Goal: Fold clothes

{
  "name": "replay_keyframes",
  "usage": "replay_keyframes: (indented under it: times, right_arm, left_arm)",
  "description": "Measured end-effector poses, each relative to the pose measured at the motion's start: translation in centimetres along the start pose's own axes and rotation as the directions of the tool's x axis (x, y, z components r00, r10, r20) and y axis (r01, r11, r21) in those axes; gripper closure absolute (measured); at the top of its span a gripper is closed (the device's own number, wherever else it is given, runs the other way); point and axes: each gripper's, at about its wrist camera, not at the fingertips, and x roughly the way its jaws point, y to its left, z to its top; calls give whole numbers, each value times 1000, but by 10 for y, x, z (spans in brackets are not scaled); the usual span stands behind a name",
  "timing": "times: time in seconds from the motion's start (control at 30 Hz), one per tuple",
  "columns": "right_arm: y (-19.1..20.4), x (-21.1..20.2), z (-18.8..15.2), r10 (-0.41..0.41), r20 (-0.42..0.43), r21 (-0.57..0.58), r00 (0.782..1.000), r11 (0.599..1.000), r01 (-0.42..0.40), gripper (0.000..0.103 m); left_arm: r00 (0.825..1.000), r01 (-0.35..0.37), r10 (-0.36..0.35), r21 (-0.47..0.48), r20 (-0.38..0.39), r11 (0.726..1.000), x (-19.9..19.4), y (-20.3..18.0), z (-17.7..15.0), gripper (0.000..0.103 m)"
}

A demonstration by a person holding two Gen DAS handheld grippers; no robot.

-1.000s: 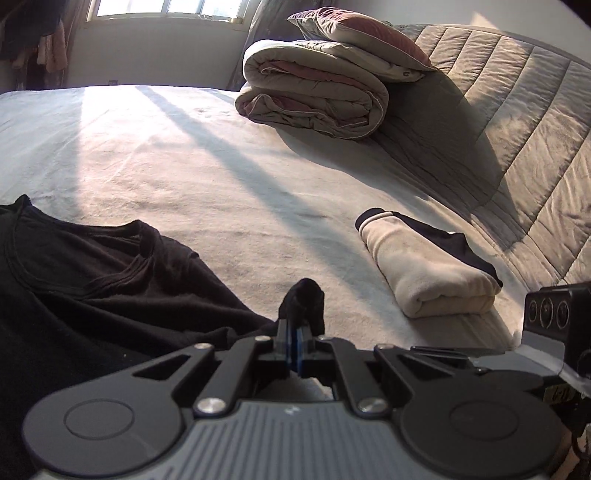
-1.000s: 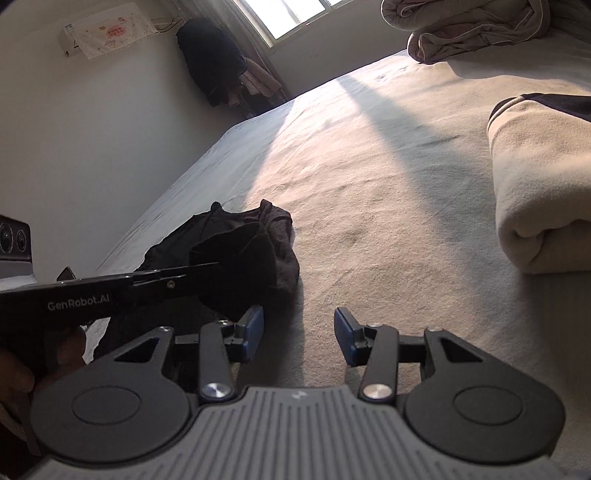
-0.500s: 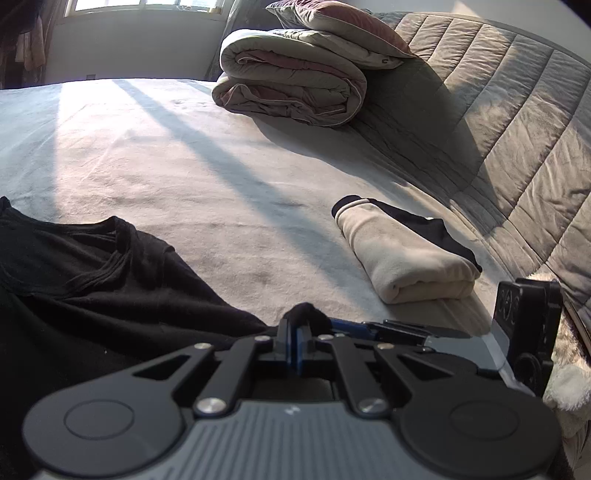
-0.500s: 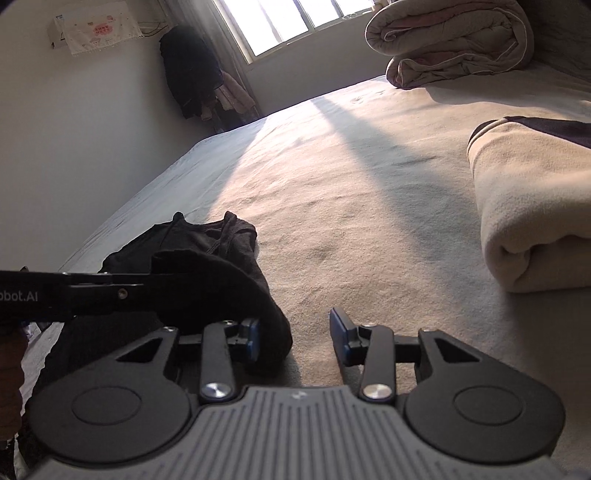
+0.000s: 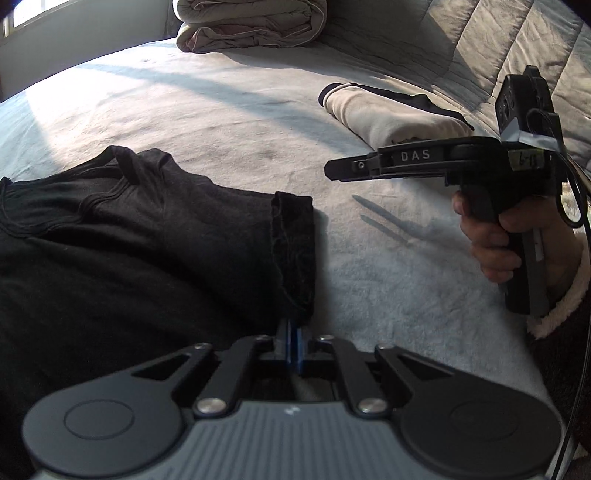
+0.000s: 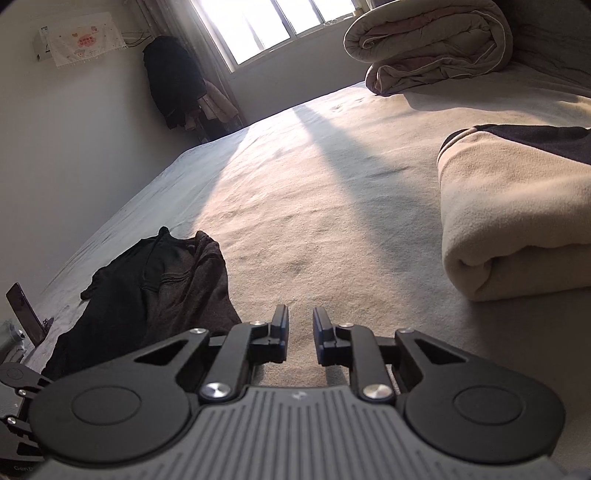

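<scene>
1. Since the earlier frame the left tool (image 5: 291, 334) has drawn the black garment's (image 5: 147, 240) sleeve flat along the bed (image 5: 229, 110), and stays clenched on its cuff.
2. Right tool (image 6: 300, 325) has just been closing, empty, apart from cloth.
3. Step, I judge: spreading the garment before folding; next needs the right tool to pinch a free edge.

Black right gripper (image 5: 332, 170) marked "DAS", cable trailing; fleecy white cuff (image 5: 561, 310)

**Hidden and cut off**

Black garment (image 5: 140, 236) cropped by the left wrist view's left edge. Folded cream garment (image 6: 517, 221) cut by the right wrist view's right edge. Rolled duvet (image 5: 251, 22) cropped at top. Wall poster (image 6: 83, 38) print unreadable.
</scene>
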Motion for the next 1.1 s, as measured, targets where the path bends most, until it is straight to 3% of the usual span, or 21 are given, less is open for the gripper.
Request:
replay_keyframes:
  times: [0.03,0.17,0.27,0.3,0.47,0.67,0.93,1.1]
  right_arm:
    - [1,0,0,16,-8,7,1000,1000,-16,83]
    - [5,4,0,75,-51,42,996,996,-73,80]
    - [13,9,0,71,-57,61,996,996,-68,66]
    - [16,10,-1,65,-54,65,996,996,-61,65]
    - [41,23,-9,-28,-12,25,1000,999,28,65]
    - [51,36,-17,-88,16,-66,996,994,89,64]
    - [41,14,-16,-127,-59,-129,990,985,119,73]
    - [42,2,-6,-147,-17,-85,989,986,145,63]
  left_arm:
    - [1000,14,-14,9,1,1000,-2,1,2,98]
    - [999,35,-36,41,27,999,-12,12,18,71]
    - [998,14,-16,30,66,999,-15,31,34,66]
    - [997,9,-10,10,82,1000,-14,40,40,63]
    - [984,-66,84,-114,155,991,0,87,73,62]
    - [966,-143,197,-287,169,947,34,135,101,62]
    - [963,-119,202,-389,179,913,57,152,111,65]
    - [965,-92,189,-443,179,892,64,157,107,77]
